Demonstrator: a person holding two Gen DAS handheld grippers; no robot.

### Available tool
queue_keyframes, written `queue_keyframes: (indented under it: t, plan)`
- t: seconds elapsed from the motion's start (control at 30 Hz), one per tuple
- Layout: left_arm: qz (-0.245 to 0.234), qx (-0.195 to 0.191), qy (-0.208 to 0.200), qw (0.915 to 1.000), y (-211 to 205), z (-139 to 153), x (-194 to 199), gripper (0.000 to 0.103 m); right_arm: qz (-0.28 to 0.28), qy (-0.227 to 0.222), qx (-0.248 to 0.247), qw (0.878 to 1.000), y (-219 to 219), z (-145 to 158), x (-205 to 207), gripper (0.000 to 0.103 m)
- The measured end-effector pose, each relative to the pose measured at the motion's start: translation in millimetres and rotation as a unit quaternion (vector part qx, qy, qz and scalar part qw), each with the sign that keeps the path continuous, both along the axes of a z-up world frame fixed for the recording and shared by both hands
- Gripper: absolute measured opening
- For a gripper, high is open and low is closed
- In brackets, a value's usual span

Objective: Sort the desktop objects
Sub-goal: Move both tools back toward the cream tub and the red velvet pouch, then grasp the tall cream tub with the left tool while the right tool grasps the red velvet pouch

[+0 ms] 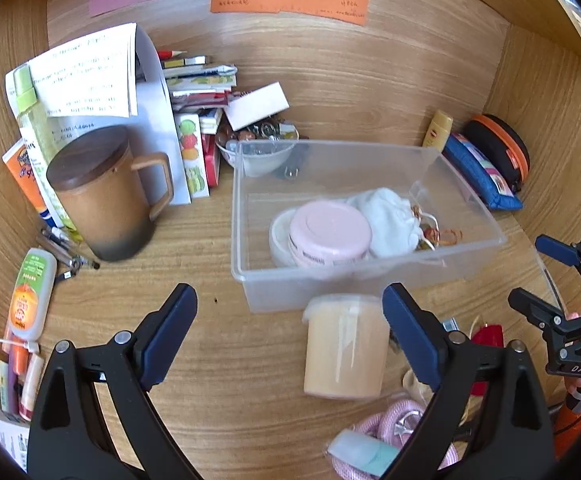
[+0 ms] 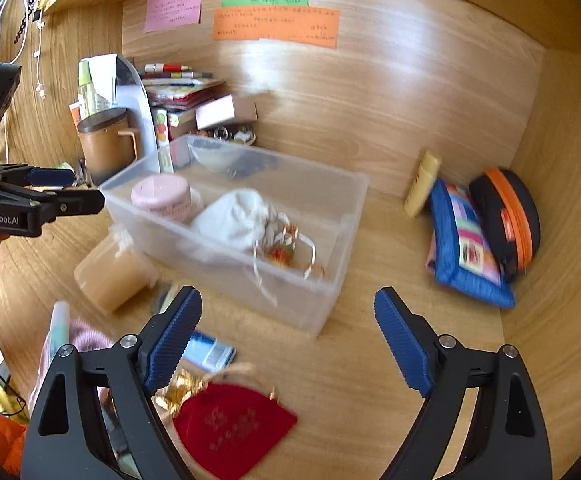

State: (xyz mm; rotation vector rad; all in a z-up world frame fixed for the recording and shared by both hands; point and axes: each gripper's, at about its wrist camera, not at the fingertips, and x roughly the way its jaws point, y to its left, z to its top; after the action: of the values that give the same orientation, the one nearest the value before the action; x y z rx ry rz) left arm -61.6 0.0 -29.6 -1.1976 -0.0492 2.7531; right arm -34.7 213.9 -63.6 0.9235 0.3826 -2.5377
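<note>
A clear plastic bin (image 1: 470, 204) (image 2: 330, 280) stands mid-desk. It holds a pink-lidded jar (image 1: 328, 232) (image 2: 162, 196), a white drawstring pouch (image 1: 390, 216) (image 2: 234, 216) and small orange trinkets. A beige cup (image 1: 344, 348) (image 2: 110, 276) stands just in front of the bin. My left gripper (image 1: 290, 332) is open and empty; the cup sits between its fingers, nearer the right one. My right gripper (image 2: 288, 336) is open and empty above a red pouch (image 2: 230, 420) and a blue packet (image 2: 210, 352). It also shows in the left wrist view (image 1: 538, 276).
A brown lidded mug (image 1: 102, 200), papers, bottles and books crowd the back left. A small bowl (image 1: 258, 156) of trinkets sits behind the bin. A yellow tube (image 2: 422, 184), blue pouch (image 2: 466, 252) and black-orange case (image 2: 506, 216) lie right. A pink cord (image 1: 374, 428) lies near.
</note>
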Motion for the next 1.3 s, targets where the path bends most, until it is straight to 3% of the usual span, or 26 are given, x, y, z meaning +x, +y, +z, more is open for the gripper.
queue_keyframes:
  t: [0.33, 0.63, 1.03, 1.3]
  plan:
    - [-0.022, 0.014, -0.027, 0.9993, 15.0, -21.2, 11.8, 0.095, -0.002, -0.058, 0.001, 0.998, 7.2, -33.1, 26.9, 0.087]
    - [-0.035, 0.024, -0.058, 0.9974, 27.0, -42.5, 10.8, 0.095, 0.022, -0.125, 0.002, 0.992, 4.5, -65.1, 21.9, 0.086]
    - [-0.038, 0.039, -0.095, 0.994, 29.8, -64.3, -6.8, 0.095, 0.035, -0.126, 0.01, 0.991, -3.4, -73.6, 20.3, 0.083]
    - [-0.035, 0.038, -0.106, 0.993, 32.6, -71.5, -17.0, 0.095, 0.035, -0.133, -0.01, 0.99, 3.5, -69.7, 14.6, 0.047]
